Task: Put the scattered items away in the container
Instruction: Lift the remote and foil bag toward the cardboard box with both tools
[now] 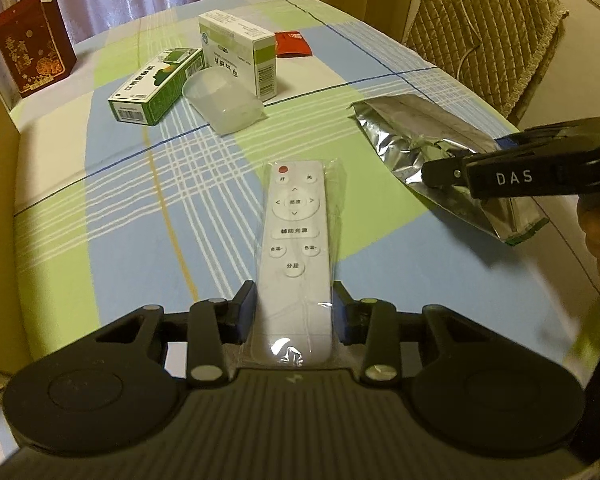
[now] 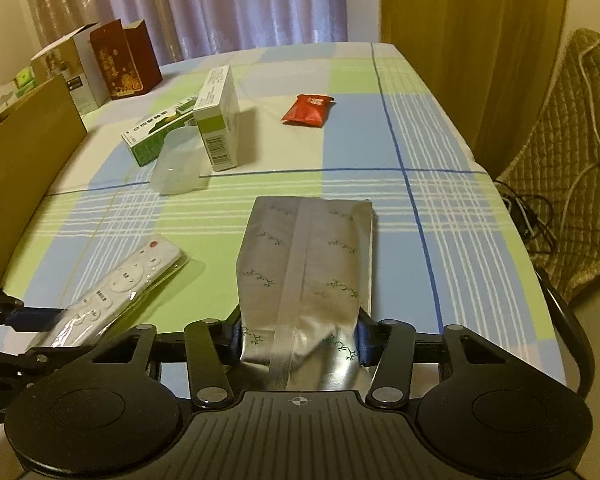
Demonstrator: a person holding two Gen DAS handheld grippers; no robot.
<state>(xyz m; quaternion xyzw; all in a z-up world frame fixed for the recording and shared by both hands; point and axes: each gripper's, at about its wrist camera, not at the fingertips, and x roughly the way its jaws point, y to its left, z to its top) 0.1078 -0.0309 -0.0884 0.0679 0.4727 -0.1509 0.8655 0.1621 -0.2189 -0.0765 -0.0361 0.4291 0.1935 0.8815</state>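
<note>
The left claw point(image 1: 294, 308) is clamped on the lower end of a white remote control point(image 1: 294, 248) sealed in a clear plastic sleeve; its blue-padded fingers point(image 1: 246, 312) press the remote's two long sides, and the remote points toward 12 o'clock over the desk point(image 1: 100, 208), which is covered in a green, blue and white checked cloth. The right claw point(image 2: 300, 338) is clamped on the near end of a silver foil pouch point(image 2: 308, 256), which creases where the pads squeeze it; the rest of the pouch stretches toward 12 o'clock. In the left wrist view that pouch sits at 3 o'clock of the remote, with the right claw reaching in from the right edge.

Farther out, at 11 o'clock from the remote, a translucent plastic tub point(image 1: 222, 100) lies on its side, touching a green-and-white box point(image 1: 156, 88) that lies flat on its left and a white-and-green box point(image 1: 240, 52) that stands upright behind it. Beyond these, at 12 o'clock, a small red packet point(image 1: 292, 43) rests alone on the cloth. In the right wrist view, a brown cardboard box point(image 2: 24, 160) rises along the desk's left edge at 9 to 10 o'clock. At the far left corner a dark red gift box point(image 1: 32, 48) stands upright. Purple curtains point(image 2: 220, 4) hang behind the desk, and a quilted chair point(image 1: 484, 20) stands at 2 o'clock.
</note>
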